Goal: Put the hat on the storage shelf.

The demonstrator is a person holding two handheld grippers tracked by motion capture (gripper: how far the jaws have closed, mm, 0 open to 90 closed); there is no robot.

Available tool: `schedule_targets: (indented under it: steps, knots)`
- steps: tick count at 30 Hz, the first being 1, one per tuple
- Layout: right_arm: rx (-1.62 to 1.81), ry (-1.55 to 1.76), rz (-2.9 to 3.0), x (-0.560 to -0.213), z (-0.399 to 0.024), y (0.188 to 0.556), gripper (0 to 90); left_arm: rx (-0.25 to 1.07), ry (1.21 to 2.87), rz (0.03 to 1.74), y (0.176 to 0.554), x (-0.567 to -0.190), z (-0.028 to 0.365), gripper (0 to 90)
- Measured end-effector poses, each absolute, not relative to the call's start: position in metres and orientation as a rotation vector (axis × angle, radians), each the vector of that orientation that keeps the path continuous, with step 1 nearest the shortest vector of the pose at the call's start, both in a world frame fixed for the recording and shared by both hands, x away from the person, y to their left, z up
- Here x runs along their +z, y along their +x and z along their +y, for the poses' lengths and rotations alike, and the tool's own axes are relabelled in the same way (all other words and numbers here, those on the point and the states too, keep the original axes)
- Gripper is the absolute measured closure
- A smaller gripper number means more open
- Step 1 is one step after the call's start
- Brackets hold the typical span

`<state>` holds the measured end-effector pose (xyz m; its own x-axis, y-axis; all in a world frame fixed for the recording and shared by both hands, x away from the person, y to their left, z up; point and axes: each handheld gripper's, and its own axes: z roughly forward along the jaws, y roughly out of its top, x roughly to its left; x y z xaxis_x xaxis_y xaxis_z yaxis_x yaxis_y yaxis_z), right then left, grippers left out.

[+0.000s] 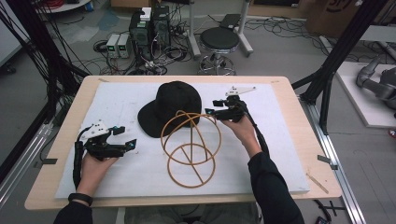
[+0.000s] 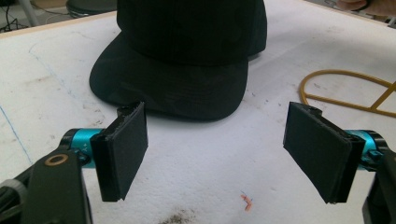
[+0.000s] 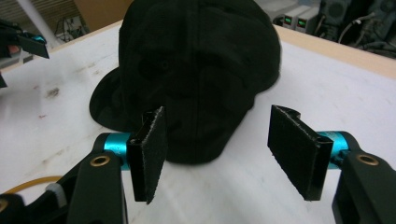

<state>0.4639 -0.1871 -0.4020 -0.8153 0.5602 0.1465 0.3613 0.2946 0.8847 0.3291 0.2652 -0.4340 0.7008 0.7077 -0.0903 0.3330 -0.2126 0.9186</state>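
Observation:
A black flat-brimmed cap (image 1: 173, 109) lies on the white pad, brim toward the front left. In front of it stands a golden wire hat stand (image 1: 191, 144) made of hoops. My left gripper (image 1: 127, 137) hovers left of the stand, open, with nothing between its pads; in the left gripper view the cap (image 2: 187, 56) lies ahead of my left gripper (image 2: 215, 154) and the stand (image 2: 345, 88) is at the right. My right gripper (image 1: 212, 108) is just right of the cap, also open and empty; in the right gripper view the cap (image 3: 196, 70) sits close beyond my right gripper (image 3: 217, 154).
The white foam pad (image 1: 271, 158) covers most of the wooden table (image 1: 308, 140). A thin wooden stick (image 1: 317, 183) lies near the front right corner. Behind the table are a stool (image 1: 218, 42) and electronics boxes (image 1: 149, 28) on the floor. Black frame posts (image 1: 341, 51) stand at the right.

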Motion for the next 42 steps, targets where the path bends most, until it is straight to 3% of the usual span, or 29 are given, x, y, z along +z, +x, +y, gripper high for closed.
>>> schedule_targets:
  steps: [15, 21, 26, 29, 42]
  knots:
    - [1.557, 0.95, 2.468, -0.431, -0.166, 0.504, 38.1, 0.417, 1.816, 0.828, 0.329, -0.436, 0.269, 22.0]
    - [1.552, 0.947, 2.525, -0.436, -0.157, 0.511, 54.4, 0.416, 1.826, 0.826, 0.328, -0.436, 0.268, 22.0]
    - [1.542, 0.889, 2.523, -0.432, -0.154, 0.51, 79.1, 0.418, 1.832, 0.834, 0.327, -0.438, 0.269, 22.1]
    - [1.53, 0.861, 2.527, -0.429, -0.154, 0.507, 87.2, 0.421, 1.833, 0.838, 0.327, -0.438, 0.27, 22.1]
    - [1.644, 0.742, 2.408, -0.377, -0.144, 0.484, 90.0, 0.425, 1.829, 0.833, 0.327, -0.437, 0.27, 22.1]
